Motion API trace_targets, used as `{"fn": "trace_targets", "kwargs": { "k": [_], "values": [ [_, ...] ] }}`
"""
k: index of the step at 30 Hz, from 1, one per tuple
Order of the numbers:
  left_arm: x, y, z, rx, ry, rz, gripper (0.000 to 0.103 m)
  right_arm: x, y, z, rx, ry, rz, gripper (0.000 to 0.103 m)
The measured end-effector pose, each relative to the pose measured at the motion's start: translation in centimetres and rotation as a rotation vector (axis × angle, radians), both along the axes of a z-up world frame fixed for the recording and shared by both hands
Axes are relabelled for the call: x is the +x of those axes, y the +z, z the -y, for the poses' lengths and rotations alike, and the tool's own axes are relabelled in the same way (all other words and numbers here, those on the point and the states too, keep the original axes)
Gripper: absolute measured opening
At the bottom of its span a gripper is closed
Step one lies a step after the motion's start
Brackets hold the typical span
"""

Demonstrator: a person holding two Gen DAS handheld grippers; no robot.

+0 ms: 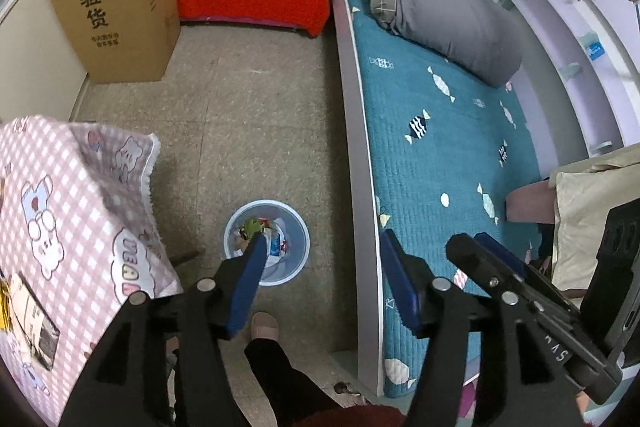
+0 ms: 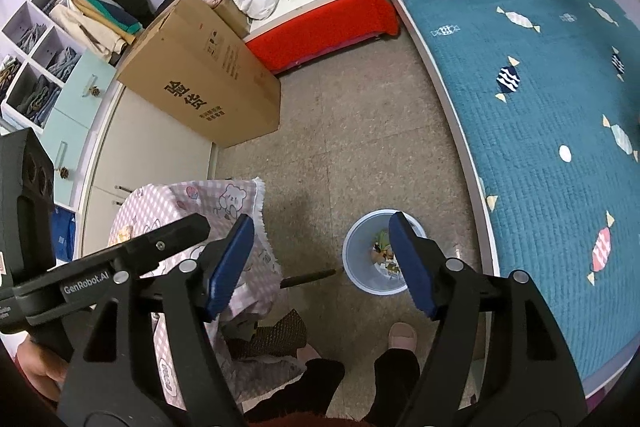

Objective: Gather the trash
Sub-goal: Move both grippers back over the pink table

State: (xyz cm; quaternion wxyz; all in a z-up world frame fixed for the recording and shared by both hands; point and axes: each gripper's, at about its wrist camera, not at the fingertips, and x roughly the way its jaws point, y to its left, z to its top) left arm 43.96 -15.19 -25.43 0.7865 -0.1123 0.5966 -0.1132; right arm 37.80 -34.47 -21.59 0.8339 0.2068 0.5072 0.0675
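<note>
"验货" printed on the cardboard box [image 2: 200,83], "GenRobot.AI" on the left gripper [image 2: 86,285] body

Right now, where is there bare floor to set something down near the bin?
Bare floor lies between cardboard box, red bench and bed. Crowded near the bin: the pink-checked table, a dark rod and the person's slippered foot.

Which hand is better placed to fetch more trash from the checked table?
Probably left. The left tool is open, empty and beside the table; the right tool hangs nearer the bin.
</note>
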Motion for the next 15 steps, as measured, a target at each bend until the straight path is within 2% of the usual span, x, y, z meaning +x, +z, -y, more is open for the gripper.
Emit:
{"fn": "trace_targets", "kwargs": {
  "k": [7, 13, 15],
  "values": [
    [-2.0, 0.3, -4.5, 0.007, 0.071, 0.002, 0.065, 0.2, -0.1, -4.5, -0.003, 0.078, -0.010, 0.069],
    [-4.3, 0.7, -12.1, 0.002, 0.181, 0.009, 0.066, 0.1, 0.1, -11.9, -0.006, 0.186, -0.003, 0.069],
    [-5.5, 0.7, -15.8, 0.008, 0.221, 0.010, 0.067, 0.0, 0.0, -14.9, -0.009, 0.222, -0.004, 0.069]
  ]
}}
